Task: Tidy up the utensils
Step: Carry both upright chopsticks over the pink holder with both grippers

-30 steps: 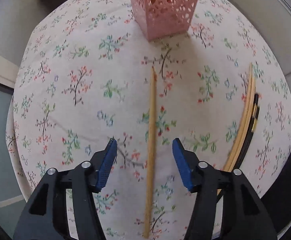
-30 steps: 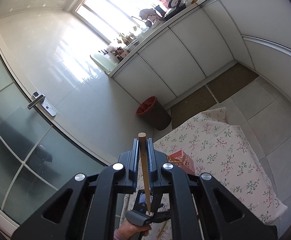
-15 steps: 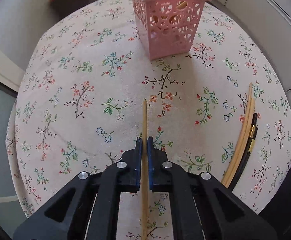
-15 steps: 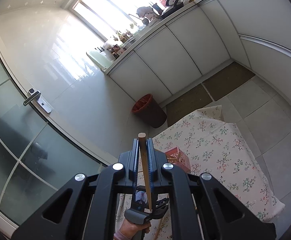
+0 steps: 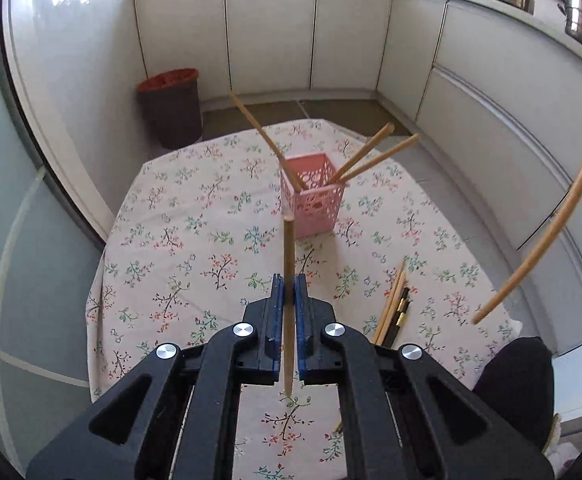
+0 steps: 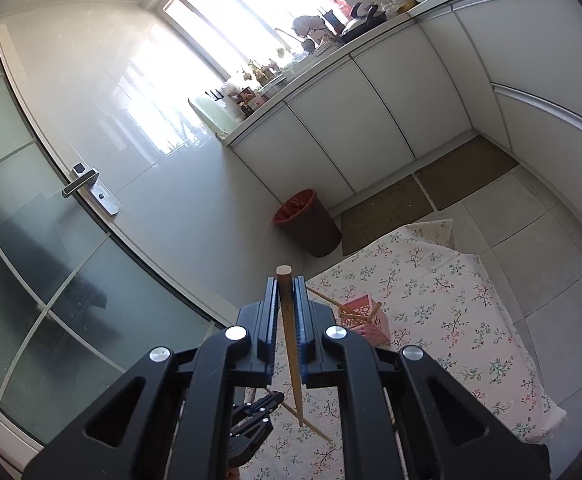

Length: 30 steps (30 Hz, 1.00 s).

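With each black gripper, left [image 5: 290, 292] and right [image 6: 287, 294], clenched on a wooden chopstick [image 5: 289, 280] short of the pink perforated plastic holder [image 5: 314, 204] (already three sticks inside), either could snag them.

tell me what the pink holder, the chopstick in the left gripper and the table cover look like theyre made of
Pink holder: likely moulded plastic, matte, with cut-out lattice walls. Chopstick clamped in the left gripper: looks like bamboo or light wood, pale tan, unvarnished, though grain is too fine to tell. Table cover: seemingly thin printed fabric, floral pattern, draping and creasing at the edges.
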Each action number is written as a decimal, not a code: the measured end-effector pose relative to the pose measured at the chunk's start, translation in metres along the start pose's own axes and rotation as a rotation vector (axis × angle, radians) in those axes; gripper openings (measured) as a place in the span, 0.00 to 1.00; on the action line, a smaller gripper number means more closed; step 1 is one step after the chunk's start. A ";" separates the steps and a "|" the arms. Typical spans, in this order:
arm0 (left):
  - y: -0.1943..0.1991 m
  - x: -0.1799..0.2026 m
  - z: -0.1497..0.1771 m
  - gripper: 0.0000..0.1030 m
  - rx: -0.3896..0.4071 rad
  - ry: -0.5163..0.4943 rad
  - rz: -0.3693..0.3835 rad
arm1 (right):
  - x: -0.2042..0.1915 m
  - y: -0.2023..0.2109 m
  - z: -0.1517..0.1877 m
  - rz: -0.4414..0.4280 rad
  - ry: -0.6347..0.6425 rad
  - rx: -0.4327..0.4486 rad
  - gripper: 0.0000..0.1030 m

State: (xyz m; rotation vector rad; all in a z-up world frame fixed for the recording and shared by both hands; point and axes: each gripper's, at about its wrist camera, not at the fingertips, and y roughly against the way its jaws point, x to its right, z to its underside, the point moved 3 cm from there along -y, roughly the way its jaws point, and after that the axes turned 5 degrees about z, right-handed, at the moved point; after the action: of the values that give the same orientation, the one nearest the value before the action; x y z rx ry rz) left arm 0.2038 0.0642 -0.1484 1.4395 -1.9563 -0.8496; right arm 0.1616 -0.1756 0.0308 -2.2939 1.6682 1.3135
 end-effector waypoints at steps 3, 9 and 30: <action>0.017 0.005 -0.016 0.04 0.054 -0.014 0.022 | -0.005 0.004 -0.003 0.006 0.013 0.009 0.08; 0.054 0.016 -0.055 0.04 0.125 -0.038 0.046 | -0.013 0.006 -0.022 0.017 0.029 0.023 0.08; -0.004 0.022 -0.179 0.05 0.257 -0.003 0.039 | -0.031 -0.097 -0.110 0.119 0.174 0.190 0.08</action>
State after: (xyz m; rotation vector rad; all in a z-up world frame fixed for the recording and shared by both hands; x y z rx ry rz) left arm 0.3348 0.0127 -0.0348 1.5364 -2.1501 -0.6001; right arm 0.3029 -0.1606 0.0788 -2.2859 1.9165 0.9461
